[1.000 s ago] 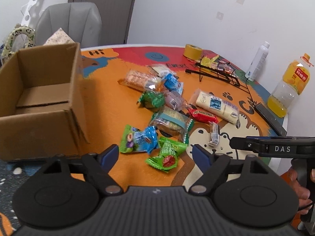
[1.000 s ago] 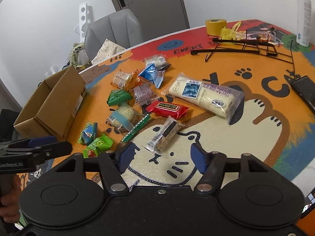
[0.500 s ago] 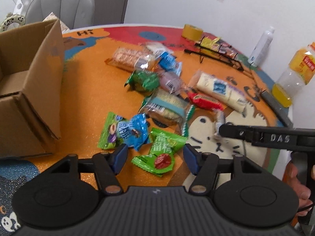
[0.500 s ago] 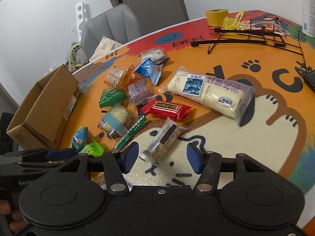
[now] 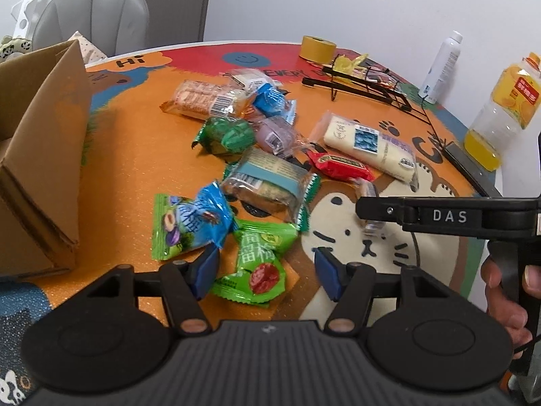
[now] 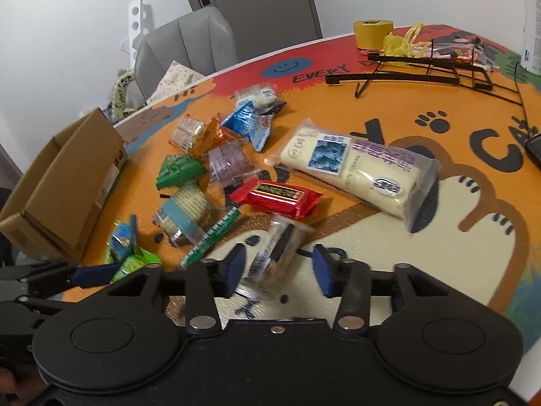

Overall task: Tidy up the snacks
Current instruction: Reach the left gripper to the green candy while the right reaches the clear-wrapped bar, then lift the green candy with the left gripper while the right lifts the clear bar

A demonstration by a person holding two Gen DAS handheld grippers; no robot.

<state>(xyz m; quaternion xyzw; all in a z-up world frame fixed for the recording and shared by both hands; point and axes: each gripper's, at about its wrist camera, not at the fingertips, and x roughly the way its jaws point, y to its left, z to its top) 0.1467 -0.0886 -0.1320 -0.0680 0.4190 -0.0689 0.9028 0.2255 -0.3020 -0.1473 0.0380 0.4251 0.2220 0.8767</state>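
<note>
Several wrapped snacks lie scattered on the orange cartoon table mat point(image 5: 135, 169). My left gripper point(image 5: 265, 270) is open, its fingers either side of a green plum-candy packet point(image 5: 257, 260); a blue-green packet point(image 5: 189, 226) lies just left of it. My right gripper point(image 6: 275, 269) is open around a clear-wrapped brown snack bar point(image 6: 274, 257). A red bar point(image 6: 280, 198), a long white bread pack point(image 6: 355, 172) and a layered cake pack point(image 5: 267, 182) lie beyond. An open cardboard box point(image 5: 37, 142) stands at the left; it also shows in the right wrist view point(image 6: 67, 182).
A black wire rack point(image 5: 365, 84), a yellow tape roll point(image 5: 318, 49), a white spray bottle point(image 5: 439, 64) and an oil bottle point(image 5: 500, 108) stand at the far right. A grey chair point(image 5: 91, 17) is behind the table. A phone point(image 6: 534, 149) lies near the right edge.
Both grippers have moved forward and down toward the table. The left now straddles the green candy packet; the right now straddles the clear-wrapped bar. Both jaws have narrowed slightly.
</note>
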